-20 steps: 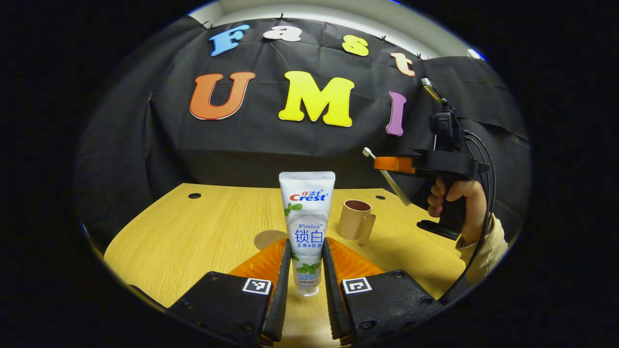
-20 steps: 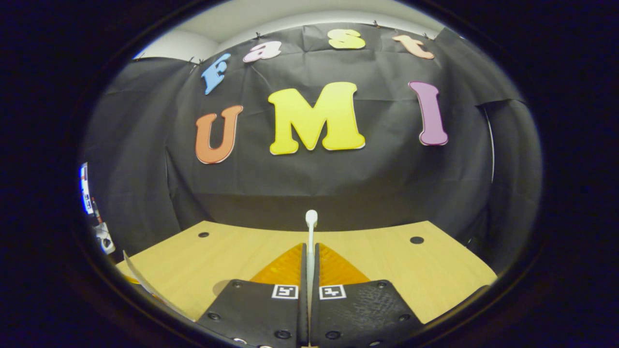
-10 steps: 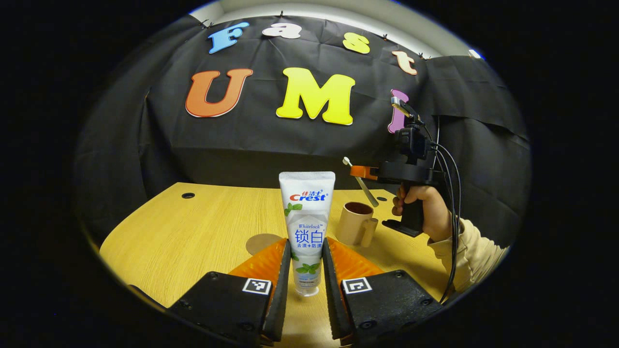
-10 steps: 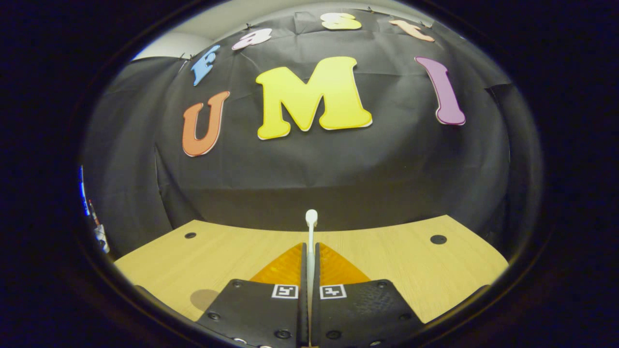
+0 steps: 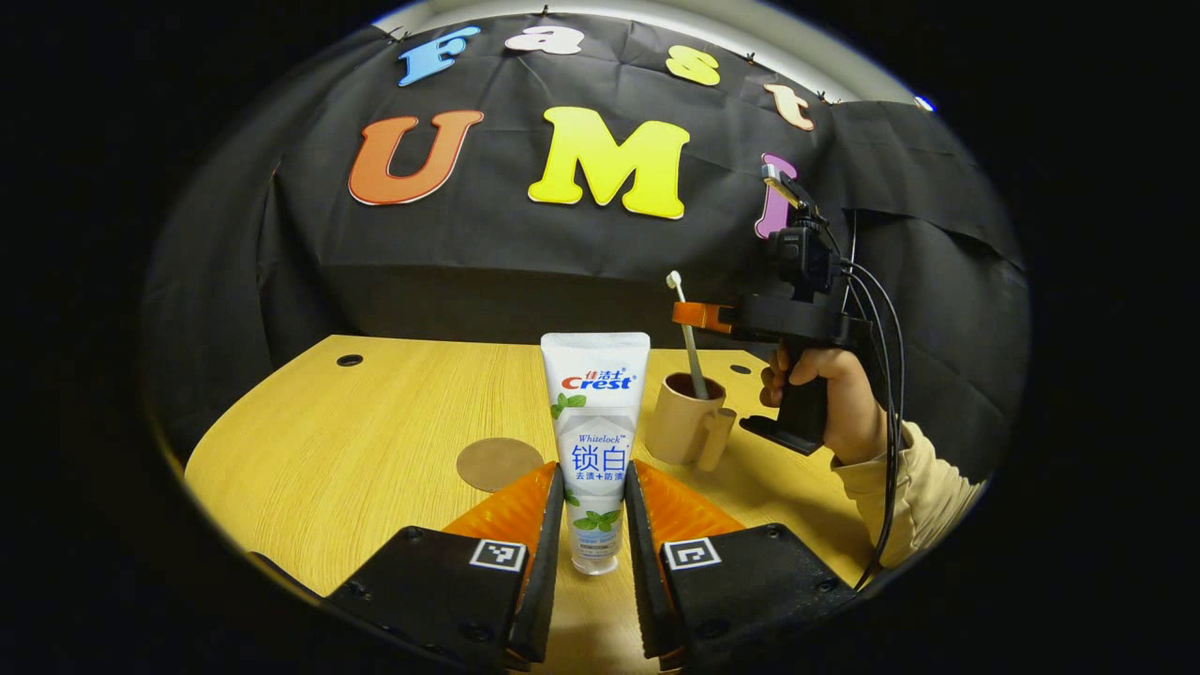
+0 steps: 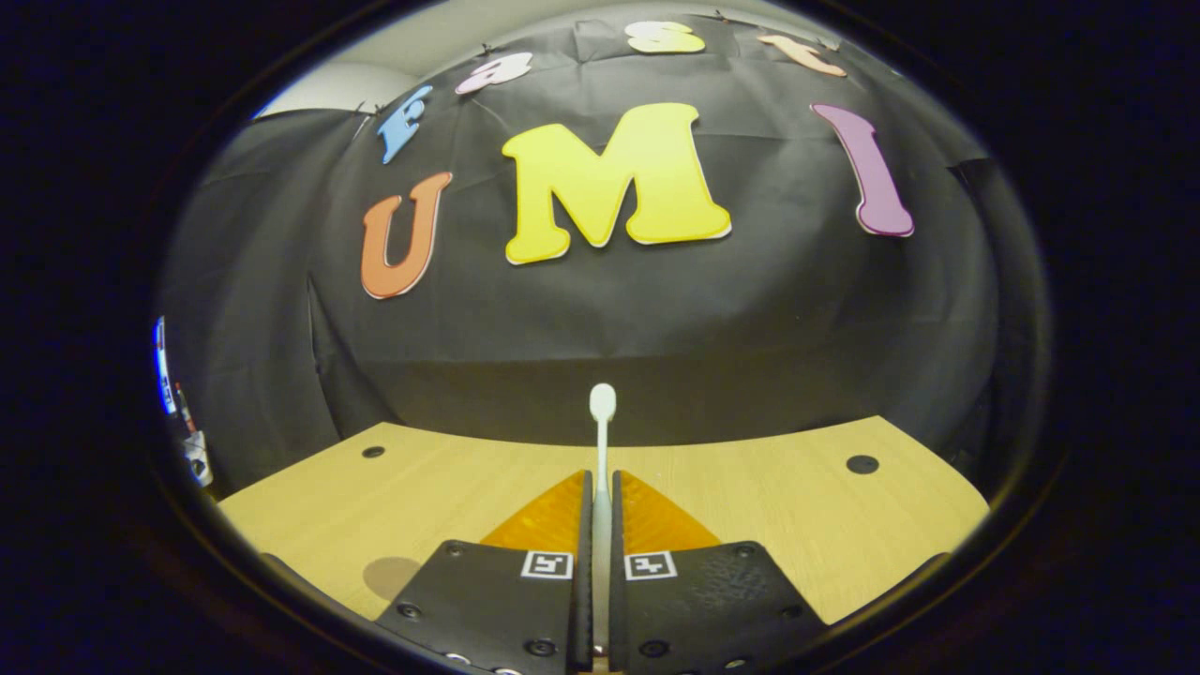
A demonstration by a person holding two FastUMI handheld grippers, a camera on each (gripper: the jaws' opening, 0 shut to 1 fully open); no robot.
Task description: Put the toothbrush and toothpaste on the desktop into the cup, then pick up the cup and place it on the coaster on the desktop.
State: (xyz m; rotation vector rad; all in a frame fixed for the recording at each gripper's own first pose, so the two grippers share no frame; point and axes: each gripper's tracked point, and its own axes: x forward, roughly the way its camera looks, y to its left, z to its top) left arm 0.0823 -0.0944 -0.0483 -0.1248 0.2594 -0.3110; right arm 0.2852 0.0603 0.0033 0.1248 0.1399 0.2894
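My two handheld grippers and a sleeve

My left gripper carries square black-and-white markers and screws; the far right gripper trails black cables past a cream sleeve.

wooden desktop, cup, coaster

The cup mouth is partly taken by the toothbrush, with the right hand-held gripper directly above; the counter left of the coaster lies open

White toothpaste tube: upright, cap down. White toothbrush: lower end inside tan handled cup. Round brown coaster: flat, beside cup.
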